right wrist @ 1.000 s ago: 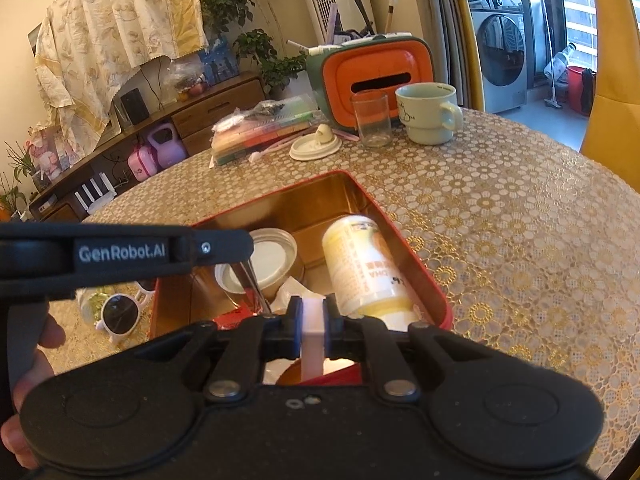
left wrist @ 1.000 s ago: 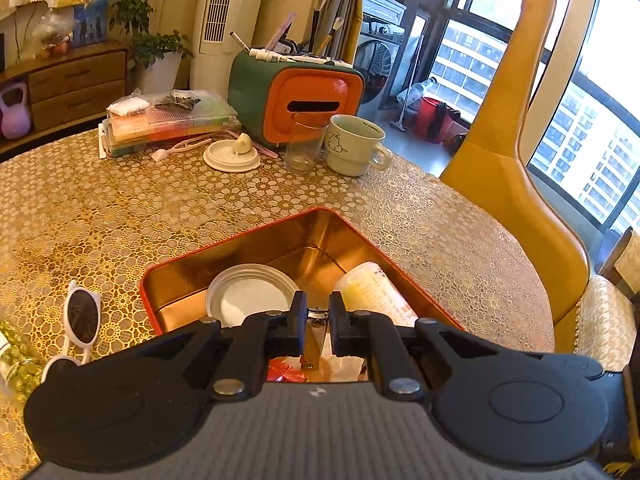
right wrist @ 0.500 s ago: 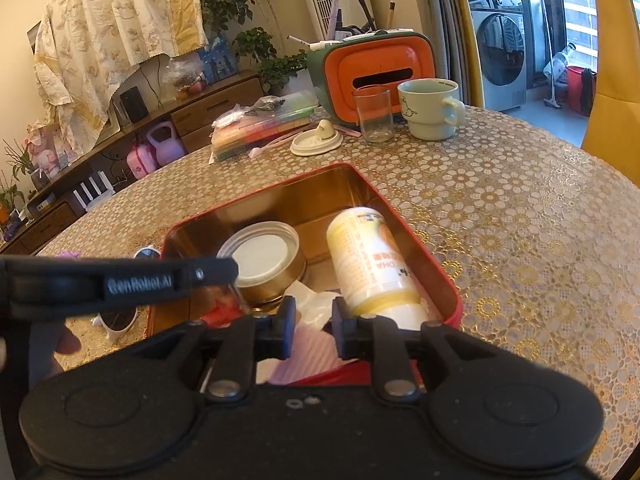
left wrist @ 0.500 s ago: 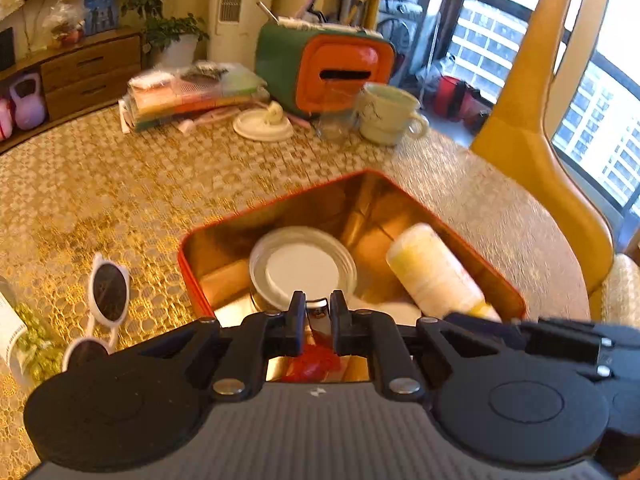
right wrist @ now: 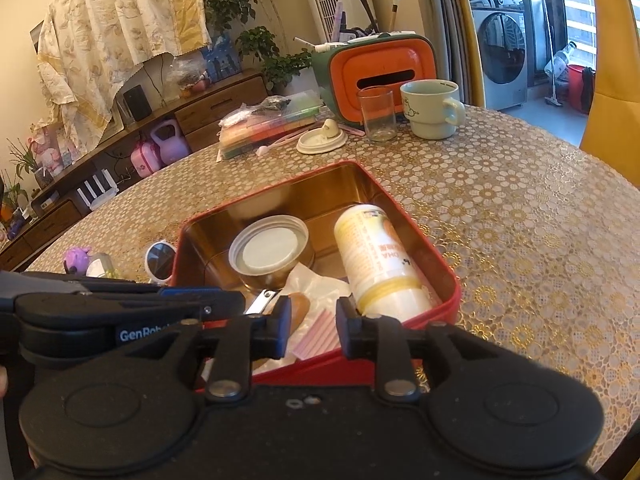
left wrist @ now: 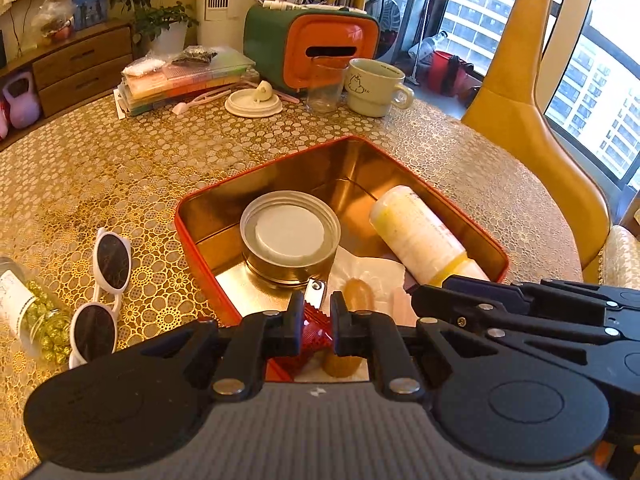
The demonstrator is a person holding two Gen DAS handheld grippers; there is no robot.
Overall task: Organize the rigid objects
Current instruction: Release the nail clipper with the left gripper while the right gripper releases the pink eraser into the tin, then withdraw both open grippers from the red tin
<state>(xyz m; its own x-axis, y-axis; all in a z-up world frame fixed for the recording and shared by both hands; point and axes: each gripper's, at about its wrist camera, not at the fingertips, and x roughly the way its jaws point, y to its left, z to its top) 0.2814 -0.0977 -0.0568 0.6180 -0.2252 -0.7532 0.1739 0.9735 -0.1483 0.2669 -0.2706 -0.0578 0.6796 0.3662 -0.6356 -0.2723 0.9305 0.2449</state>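
A red tin box [left wrist: 200, 236] [right wrist: 444, 268] with a gold inside stands on the table. It holds a round tin with a white lid [left wrist: 290, 236] [right wrist: 270, 246], a yellow-white bottle lying down [left wrist: 420, 236] [right wrist: 378, 256], a white wrapper, a brown oval piece [left wrist: 358, 294] [right wrist: 298, 308], a pink striped card [right wrist: 318, 334] and a red packet [left wrist: 314, 330]. My left gripper [left wrist: 314, 322] is shut on a metal nail clipper [left wrist: 316, 292] over the box's near edge. My right gripper [right wrist: 310, 326] is open above the pink card.
White sunglasses [left wrist: 106, 280] and a jar of green pellets [left wrist: 36, 316] lie left of the box. A glass [right wrist: 376, 114], a mug [right wrist: 430, 108], a lid dish [right wrist: 322, 140], stacked cases and an orange-green box [right wrist: 378, 68] stand at the back. A yellow chair [left wrist: 532, 120] is at right.
My right gripper opened and let go of the pink card, which now lies in the box. Both grippers rose and drew back; the left stayed shut on the clipper.
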